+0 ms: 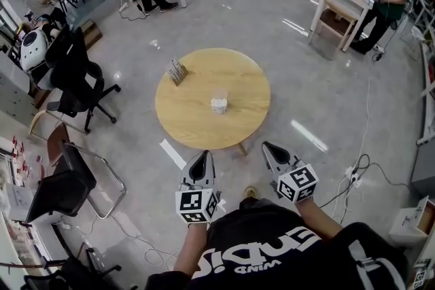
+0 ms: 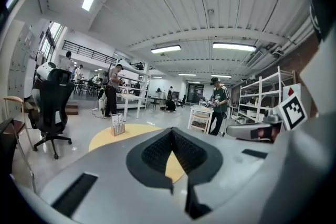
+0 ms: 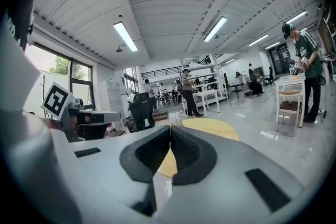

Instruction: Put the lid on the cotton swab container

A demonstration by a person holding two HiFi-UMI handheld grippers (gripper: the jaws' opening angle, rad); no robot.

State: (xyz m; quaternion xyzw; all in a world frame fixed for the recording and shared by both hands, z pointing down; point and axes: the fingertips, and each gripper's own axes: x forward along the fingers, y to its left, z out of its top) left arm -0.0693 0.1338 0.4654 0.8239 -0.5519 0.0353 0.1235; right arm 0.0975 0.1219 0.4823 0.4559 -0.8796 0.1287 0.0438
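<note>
In the head view the cotton swab container, small and clear with white swabs inside, stands near the middle of a round wooden table. From this distance I can make out no separate lid. Both grippers are held short of the table's near edge, above the floor, and point toward it. My left gripper is shut with nothing in it, its tips meeting. My right gripper is shut and empty too. In both gripper views the jaws hide the container.
A small card stand sits on the table's far left part. A black office chair and metal-framed chairs stand at the left. Cables lie on the floor at the right. People work at white tables farther off.
</note>
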